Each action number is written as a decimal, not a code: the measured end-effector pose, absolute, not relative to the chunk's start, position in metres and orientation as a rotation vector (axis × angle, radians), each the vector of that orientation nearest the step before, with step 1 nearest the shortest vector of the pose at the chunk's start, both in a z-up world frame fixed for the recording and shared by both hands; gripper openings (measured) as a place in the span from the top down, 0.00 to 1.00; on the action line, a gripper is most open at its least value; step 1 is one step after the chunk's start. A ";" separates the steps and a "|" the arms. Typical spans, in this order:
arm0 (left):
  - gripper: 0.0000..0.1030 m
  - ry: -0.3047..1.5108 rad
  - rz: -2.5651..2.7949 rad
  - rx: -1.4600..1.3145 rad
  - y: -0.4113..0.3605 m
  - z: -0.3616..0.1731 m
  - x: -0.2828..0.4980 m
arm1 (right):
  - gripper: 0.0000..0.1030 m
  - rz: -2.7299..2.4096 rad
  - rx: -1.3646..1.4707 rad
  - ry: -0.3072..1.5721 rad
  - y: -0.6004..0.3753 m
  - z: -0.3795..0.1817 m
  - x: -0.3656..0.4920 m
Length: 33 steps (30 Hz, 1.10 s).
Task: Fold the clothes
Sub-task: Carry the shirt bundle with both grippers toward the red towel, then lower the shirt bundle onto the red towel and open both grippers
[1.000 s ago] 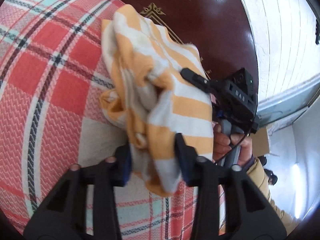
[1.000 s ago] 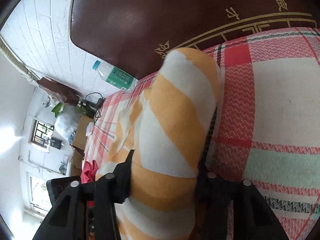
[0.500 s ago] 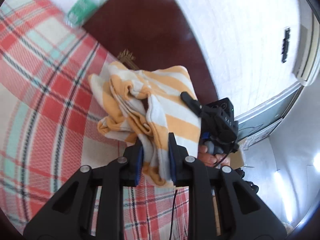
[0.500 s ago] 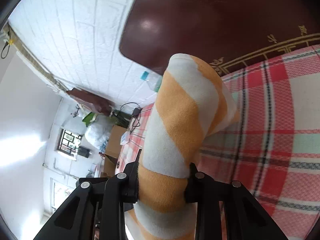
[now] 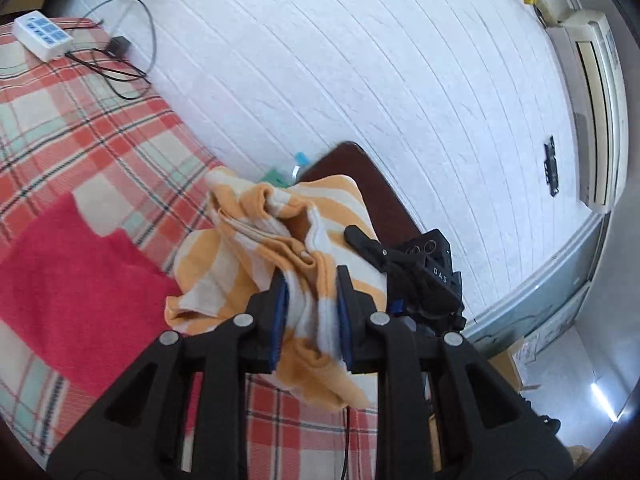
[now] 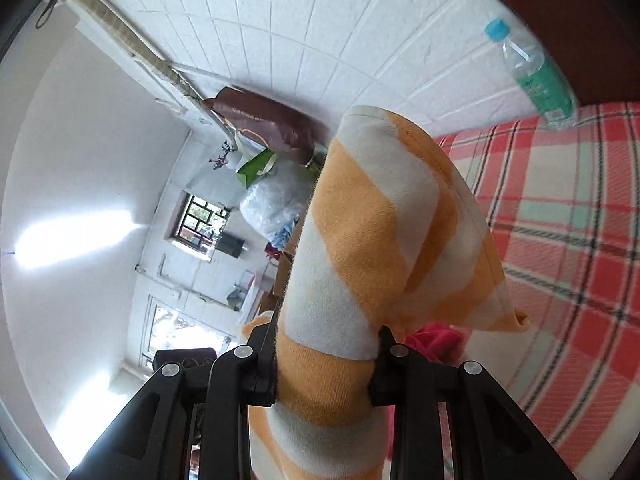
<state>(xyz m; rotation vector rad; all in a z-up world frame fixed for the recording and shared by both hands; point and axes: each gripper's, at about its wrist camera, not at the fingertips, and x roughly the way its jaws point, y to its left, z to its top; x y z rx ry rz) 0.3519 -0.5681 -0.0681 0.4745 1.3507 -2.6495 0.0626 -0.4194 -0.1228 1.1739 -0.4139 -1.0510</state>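
Note:
An orange and white striped garment [image 5: 276,240] hangs bunched in the air above the plaid bed. My left gripper [image 5: 310,312] is shut on one bundle of its fabric, blue pads pressing both sides. The right gripper [image 5: 400,264] shows beside it in the left wrist view, clamped on the same garment. In the right wrist view my right gripper [image 6: 326,364] is shut on a thick roll of the striped garment [image 6: 372,248], which rises in front of the lens and hides much behind. A red garment [image 5: 76,280] lies flat on the bed at the left.
The red, cream and mint plaid blanket [image 5: 80,128] covers the bed. A power strip [image 5: 42,36] with cables lies at its far corner. A water bottle [image 6: 536,76] leans by the dark headboard [image 5: 372,184]. White brick wall behind; bags and boxes [image 6: 272,200] stand across the room.
Both grippers have closed tighter on the striped garment and lifted it off the bed. The views swung up from the blanket toward the wall, and the red garment came into sight.

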 end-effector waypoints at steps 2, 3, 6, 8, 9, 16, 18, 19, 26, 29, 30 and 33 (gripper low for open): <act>0.76 1.343 -2.595 0.457 -0.589 -0.080 0.369 | 0.72 -1.031 1.205 -0.417 -0.442 -0.136 0.081; 0.77 1.334 -2.581 0.445 -0.596 -0.084 0.377 | 0.72 -1.021 1.221 -0.419 -0.454 -0.143 0.090; 0.76 1.328 -2.522 0.418 -0.617 -0.101 0.398 | 0.72 -1.010 1.231 -0.445 -0.481 -0.160 0.114; 0.76 1.349 -2.476 0.409 -0.628 -0.116 0.409 | 0.71 -1.012 1.246 -0.453 -0.493 -0.176 0.127; 0.77 1.359 -2.453 0.405 -0.634 -0.123 0.415 | 0.71 -1.015 1.255 -0.455 -0.498 -0.185 0.134; 0.76 1.448 -2.304 0.537 -0.636 -0.201 0.418 | 0.60 -1.099 1.429 -0.334 -0.485 -0.260 0.138; 0.76 1.457 -2.292 0.546 -0.631 -0.211 0.418 | 0.61 -1.098 1.438 -0.364 -0.479 -0.270 0.134; 0.76 1.455 -2.295 0.538 -0.629 -0.212 0.419 | 0.61 -1.091 1.443 -0.371 -0.478 -0.272 0.133; 0.18 1.308 -2.414 0.487 -0.595 -0.182 0.435 | 0.55 -1.062 1.469 -0.395 -0.460 -0.257 0.128; 0.17 1.269 -2.426 0.504 -0.582 -0.184 0.443 | 0.52 -1.065 1.445 -0.362 -0.447 -0.248 0.131; 0.17 1.274 -2.411 0.523 -0.580 -0.190 0.444 | 0.52 -1.065 1.435 -0.353 -0.446 -0.246 0.133; 0.17 1.328 -2.372 0.586 -0.577 -0.212 0.440 | 0.52 -1.063 1.424 -0.337 -0.446 -0.244 0.138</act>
